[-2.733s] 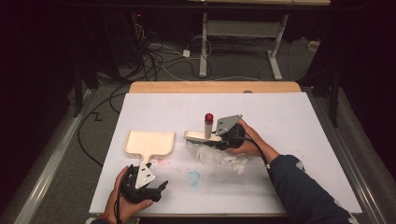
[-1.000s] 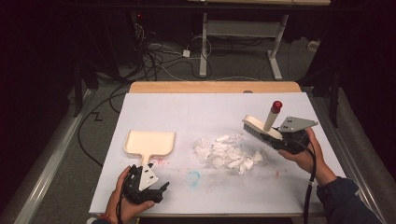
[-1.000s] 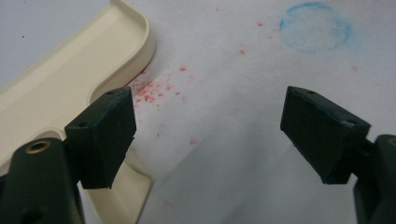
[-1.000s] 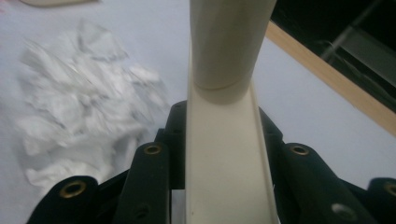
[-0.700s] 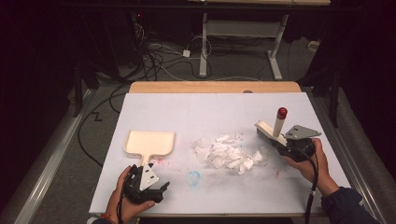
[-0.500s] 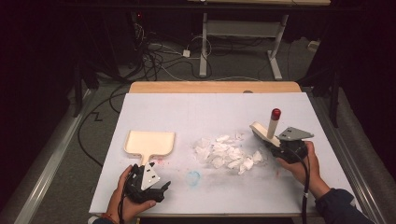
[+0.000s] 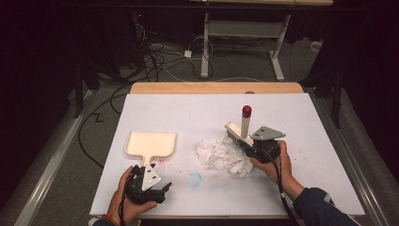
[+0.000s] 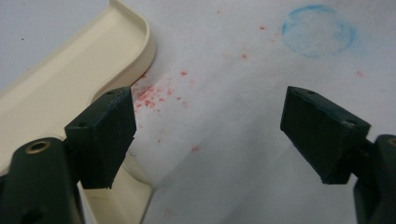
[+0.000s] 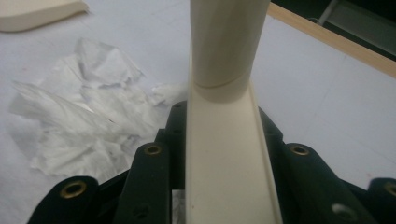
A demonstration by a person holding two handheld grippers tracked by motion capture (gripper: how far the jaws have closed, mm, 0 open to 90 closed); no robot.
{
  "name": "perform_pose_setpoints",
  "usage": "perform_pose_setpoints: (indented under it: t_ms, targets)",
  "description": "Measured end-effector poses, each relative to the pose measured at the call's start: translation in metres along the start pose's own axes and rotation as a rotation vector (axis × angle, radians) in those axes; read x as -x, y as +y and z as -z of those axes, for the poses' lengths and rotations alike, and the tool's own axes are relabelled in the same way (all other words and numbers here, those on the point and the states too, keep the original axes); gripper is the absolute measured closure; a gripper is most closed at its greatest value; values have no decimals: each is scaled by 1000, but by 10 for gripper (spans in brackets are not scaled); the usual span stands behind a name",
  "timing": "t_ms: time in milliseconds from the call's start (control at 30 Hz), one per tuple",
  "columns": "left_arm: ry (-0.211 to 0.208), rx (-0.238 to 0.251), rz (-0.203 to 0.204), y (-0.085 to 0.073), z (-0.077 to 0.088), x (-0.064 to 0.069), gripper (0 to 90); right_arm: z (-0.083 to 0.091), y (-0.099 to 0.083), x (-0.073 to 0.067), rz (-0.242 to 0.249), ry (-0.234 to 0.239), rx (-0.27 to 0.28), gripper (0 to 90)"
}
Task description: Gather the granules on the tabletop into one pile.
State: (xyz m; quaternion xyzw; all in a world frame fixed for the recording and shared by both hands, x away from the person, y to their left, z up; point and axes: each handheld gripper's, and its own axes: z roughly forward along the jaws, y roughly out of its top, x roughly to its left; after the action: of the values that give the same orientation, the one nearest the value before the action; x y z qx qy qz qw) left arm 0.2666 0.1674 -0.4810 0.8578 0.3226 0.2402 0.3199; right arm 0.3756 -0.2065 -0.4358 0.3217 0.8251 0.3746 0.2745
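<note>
Your right gripper (image 7: pixel 256 149) jaws clamp the cream plastic brush (image 7: pixel 238 133), bristles hidden against the crumpled white paper scraps (image 7: pixel 221 154); your left gripper (image 8: pixel 208 135) jaws gape beside the cream dustpan (image 7: pixel 150 143).

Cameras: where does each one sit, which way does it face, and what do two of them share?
High view: above the person's side, looking forward and down on the white table; forearms and both hand-held grippers show.
Left gripper view: on the left hand-held gripper, open black jaws over the cream plastic dustpan.
Right gripper view: on the right hand-held gripper, clamping the cream brush.
Shared: the crumpled white paper scraps and the dustpan.
</note>
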Motion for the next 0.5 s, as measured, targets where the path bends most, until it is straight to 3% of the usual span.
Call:
perform_pose_setpoints:
  t_ms: [133, 300, 400, 500]
  targets:
    - [4, 2, 4, -1, 1, 0, 176, 8, 2, 0, 25, -4, 24, 678]
    - [7, -2, 1, -1, 1, 1, 176, 28, 5, 14, -7, 13, 94, 677]
    - [9, -2, 1, 0, 1, 1, 176, 43, 6, 22, -8, 34, 137, 677]
    - [10, -3, 2, 0, 2, 1, 176, 59, 7, 28, 2, 68, 145, 677]
